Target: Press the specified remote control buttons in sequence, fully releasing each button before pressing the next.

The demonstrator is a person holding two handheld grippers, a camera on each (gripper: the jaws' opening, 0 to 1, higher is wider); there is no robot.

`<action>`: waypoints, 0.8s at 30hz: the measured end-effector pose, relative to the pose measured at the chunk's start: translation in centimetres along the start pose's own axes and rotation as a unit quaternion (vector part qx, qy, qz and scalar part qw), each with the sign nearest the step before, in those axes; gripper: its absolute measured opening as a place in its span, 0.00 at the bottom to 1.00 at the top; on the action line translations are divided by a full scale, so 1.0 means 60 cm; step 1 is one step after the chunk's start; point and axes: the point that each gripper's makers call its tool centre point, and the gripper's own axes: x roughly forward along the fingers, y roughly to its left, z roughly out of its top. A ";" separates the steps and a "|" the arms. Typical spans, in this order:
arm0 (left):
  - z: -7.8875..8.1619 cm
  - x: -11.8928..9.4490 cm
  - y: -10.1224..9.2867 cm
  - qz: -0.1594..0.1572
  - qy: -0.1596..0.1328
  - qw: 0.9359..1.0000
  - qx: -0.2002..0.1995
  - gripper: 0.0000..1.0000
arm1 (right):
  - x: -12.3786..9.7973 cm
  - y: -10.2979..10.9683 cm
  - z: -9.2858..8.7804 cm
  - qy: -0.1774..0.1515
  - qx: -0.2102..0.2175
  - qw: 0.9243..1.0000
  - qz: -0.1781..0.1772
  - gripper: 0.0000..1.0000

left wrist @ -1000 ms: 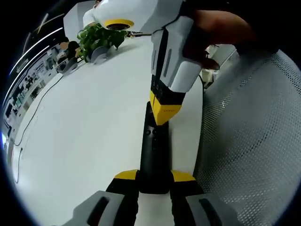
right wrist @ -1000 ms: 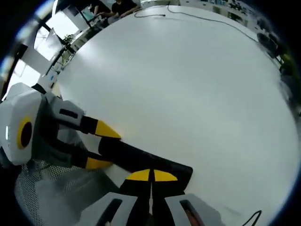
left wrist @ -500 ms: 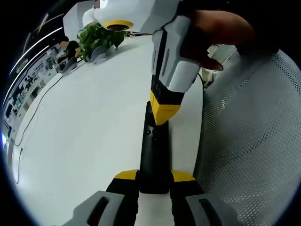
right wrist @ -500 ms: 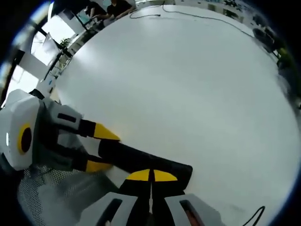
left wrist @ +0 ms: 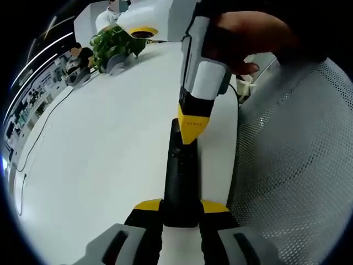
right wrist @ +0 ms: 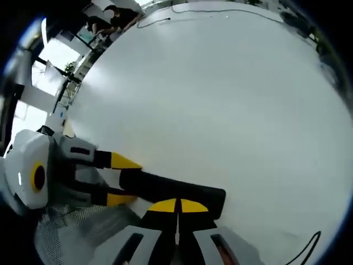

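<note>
A long black remote control (left wrist: 181, 182) lies on the white table (left wrist: 99, 143), its near end clamped between the yellow pads of my left gripper (left wrist: 181, 208). My right gripper (left wrist: 191, 132) comes down from above with its jaws shut, and its yellow tip rests on the remote's upper button area. In the right gripper view the remote (right wrist: 176, 190) runs leftward from under my shut right gripper (right wrist: 177, 206), and the left gripper (right wrist: 122, 179) holds its far end from the left. A hand (left wrist: 248, 38) grips the right tool.
A white mesh chair back (left wrist: 298, 165) stands close on the right of the table edge. A potted green plant (left wrist: 113, 44) sits at the far end of the table. A thin cable (left wrist: 38, 138) trails across the table's left side.
The right gripper's body has tilted more upright over the remote while its tip stays on the buttons. The left gripper and the remote have not moved.
</note>
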 end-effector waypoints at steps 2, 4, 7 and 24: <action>0.000 0.000 0.000 0.000 0.000 1.000 0.000 0.25 | 0.001 -0.003 0.002 -0.003 -0.001 1.000 -0.002 0.00; 0.000 0.000 0.000 0.000 0.001 1.000 0.000 0.25 | 0.001 -0.003 0.003 -0.003 -0.002 1.000 -0.003 0.00; 0.000 0.000 0.000 0.000 0.001 1.000 0.000 0.25 | 0.003 -0.002 0.002 -0.002 -0.010 1.000 -0.008 0.00; 0.000 0.000 -0.001 0.001 0.003 1.000 0.001 0.25 | 0.000 -0.005 0.003 -0.005 -0.008 1.000 -0.005 0.00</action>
